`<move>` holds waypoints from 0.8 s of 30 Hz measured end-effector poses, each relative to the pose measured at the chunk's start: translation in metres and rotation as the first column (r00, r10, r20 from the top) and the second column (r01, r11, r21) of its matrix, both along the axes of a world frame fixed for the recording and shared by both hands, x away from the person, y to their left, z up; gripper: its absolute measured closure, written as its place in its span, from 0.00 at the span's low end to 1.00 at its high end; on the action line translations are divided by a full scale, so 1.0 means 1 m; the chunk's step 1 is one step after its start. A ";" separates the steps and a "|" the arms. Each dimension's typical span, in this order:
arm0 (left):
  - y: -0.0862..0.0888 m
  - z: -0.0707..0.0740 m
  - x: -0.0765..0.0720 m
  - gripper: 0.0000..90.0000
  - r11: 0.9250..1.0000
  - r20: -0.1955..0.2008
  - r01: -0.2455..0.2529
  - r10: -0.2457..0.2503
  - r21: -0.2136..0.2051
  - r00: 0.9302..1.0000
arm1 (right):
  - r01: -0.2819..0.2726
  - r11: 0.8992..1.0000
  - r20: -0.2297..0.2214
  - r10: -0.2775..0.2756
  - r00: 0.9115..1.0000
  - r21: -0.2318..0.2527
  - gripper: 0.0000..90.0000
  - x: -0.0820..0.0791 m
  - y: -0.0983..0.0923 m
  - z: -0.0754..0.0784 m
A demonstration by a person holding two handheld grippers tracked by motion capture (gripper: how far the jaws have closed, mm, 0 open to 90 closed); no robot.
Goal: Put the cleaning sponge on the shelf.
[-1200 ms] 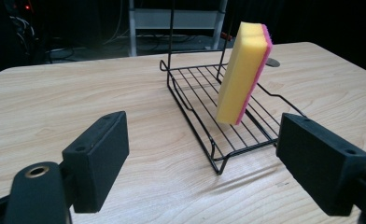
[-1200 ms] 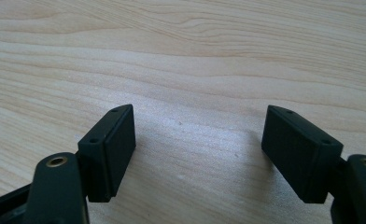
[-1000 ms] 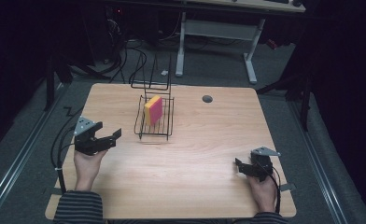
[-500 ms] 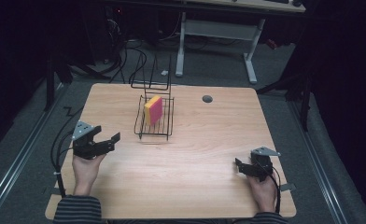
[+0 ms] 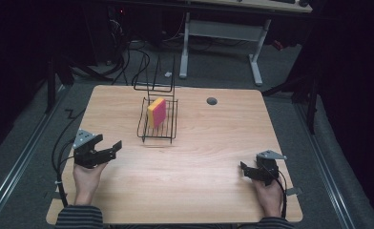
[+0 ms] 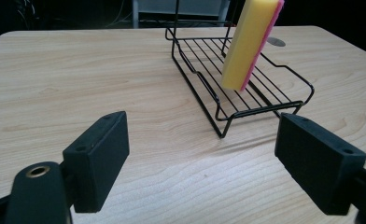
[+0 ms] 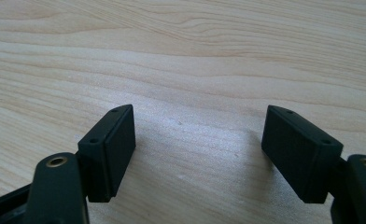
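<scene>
The sponge (image 5: 157, 112) is standing on edge in the wire rack (image 5: 158, 129) at upper centre of the high view, its long axis running up and tilting slightly, yellow face turning left and pink face right. The left gripper view is catching what the high view is missing, the pink layer as a thin strip behind the yellow and the rack's bars up close at upper right, while the right gripper view is looking down on bare table (image 7: 181, 56). The left gripper (image 5: 109, 150) is sitting at lower left, jaws spread wide and aiming toward the rack, and the right gripper (image 5: 246, 170) is resting at lower right, jaws also spread, both holding nothing.
</scene>
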State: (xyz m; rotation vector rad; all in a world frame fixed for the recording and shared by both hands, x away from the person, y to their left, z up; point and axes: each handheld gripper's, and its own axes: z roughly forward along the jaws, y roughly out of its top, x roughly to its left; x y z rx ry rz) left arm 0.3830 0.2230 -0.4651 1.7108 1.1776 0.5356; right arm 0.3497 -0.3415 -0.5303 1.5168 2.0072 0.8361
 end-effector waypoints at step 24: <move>-0.007 -0.026 0.001 0.21 1.000 -0.066 0.008 -0.009 -0.006 0.998 | 0.000 1.000 0.000 0.000 1.000 -0.001 0.29 0.000 0.000 0.000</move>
